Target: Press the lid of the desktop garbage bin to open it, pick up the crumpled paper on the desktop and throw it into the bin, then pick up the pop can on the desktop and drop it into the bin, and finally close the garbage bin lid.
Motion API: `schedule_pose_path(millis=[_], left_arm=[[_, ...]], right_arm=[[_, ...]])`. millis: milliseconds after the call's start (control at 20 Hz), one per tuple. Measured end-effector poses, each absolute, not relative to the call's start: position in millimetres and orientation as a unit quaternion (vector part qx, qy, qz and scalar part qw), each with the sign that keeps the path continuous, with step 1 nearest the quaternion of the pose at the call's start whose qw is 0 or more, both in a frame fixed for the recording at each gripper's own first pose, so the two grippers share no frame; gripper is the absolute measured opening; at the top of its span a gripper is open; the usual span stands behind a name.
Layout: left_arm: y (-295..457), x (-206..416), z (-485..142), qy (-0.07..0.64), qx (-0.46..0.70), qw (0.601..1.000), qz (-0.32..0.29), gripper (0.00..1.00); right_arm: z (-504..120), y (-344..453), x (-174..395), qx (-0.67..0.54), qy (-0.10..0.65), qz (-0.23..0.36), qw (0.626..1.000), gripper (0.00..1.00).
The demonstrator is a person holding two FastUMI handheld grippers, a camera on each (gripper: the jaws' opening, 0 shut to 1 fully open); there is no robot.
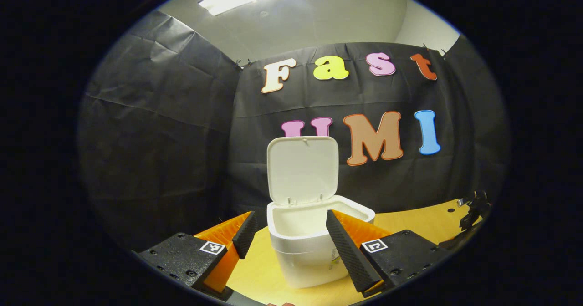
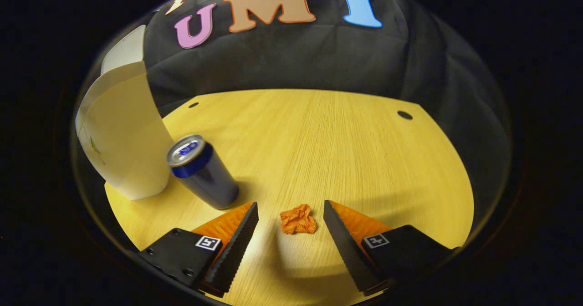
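Paper (image 2: pixel 298 219) is lying btwn right gripper (image 2: pixel 290 215) fingers, jaws gaping wide, not touching; left gripper (image 1: pixel 291 231) also gaping, facing bin (image 1: pixel 314 247).

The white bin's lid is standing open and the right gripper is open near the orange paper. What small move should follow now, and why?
Probably lower the right gripper and shut it on the crumpled orange paper ball, which lies on the yellow wooden desktop between its open fingers. The white plastic garbage bin already has its lid up, and the blue pop can comes later.

One bin (image 1: pixel 314 247) – one can (image 2: pixel 202 171) – one paper (image 2: pixel 298 219)
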State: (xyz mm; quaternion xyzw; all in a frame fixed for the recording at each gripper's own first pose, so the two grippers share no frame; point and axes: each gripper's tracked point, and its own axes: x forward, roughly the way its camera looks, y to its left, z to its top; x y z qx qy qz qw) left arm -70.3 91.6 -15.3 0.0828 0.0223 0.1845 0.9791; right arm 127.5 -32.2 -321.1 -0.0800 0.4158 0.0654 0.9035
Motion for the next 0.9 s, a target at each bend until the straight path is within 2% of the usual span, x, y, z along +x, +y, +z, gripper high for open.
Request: schedule_pose_path(millis=[100, 200, 300, 400, 450, 600, 650, 900], left_arm=[[98.1, -73.3, -16.7, 0.026, 0.083, 0.976, 0.199, 0.96], [102.4, -76.5, -19.4, 0.028, 0.080, 0.975, 0.207, 0.93], [105.5, -75.8, -23.7, 0.031, 0.070, 0.975, 0.211, 0.93], [109.8, -75.4, -29.6, 0.035, 0.060, 0.974, 0.216, 0.96], [111.6, -75.5, -30.3, 0.036, 0.060, 0.973, 0.220, 0.93], [115.8, -76.9, -25.9, 0.028, 0.070, 0.972, 0.224, 0.96], [116.1, -76.9, -23.6, 0.026, 0.073, 0.972, 0.223, 0.93], [120.1, -76.8, -25.9, 0.026, 0.068, 0.973, 0.218, 0.93]], right_arm=[[-326.3, -37.9, 128.8, -0.083, 0.434, 0.061, 0.895, 0.96], [-331.2, -40.3, 127.3, -0.090, 0.445, 0.062, 0.889, 0.87], [-336.6, -39.1, 127.8, -0.098, 0.448, 0.065, 0.886, 0.67], [-335.6, -37.8, 127.7, -0.102, 0.451, 0.067, 0.884, 0.58], [-332.9, -38.3, 128.2, -0.104, 0.451, 0.068, 0.884, 0.52], [-327.6, -41.4, 132.1, -0.115, 0.444, 0.063, 0.886, 0.39], [-326.2, -41.1, 130.9, -0.118, 0.446, 0.064, 0.885, 0.30], [-290.0, -24.2, 118.3, -0.109, 0.422, 0.081, 0.896, 0.29]])
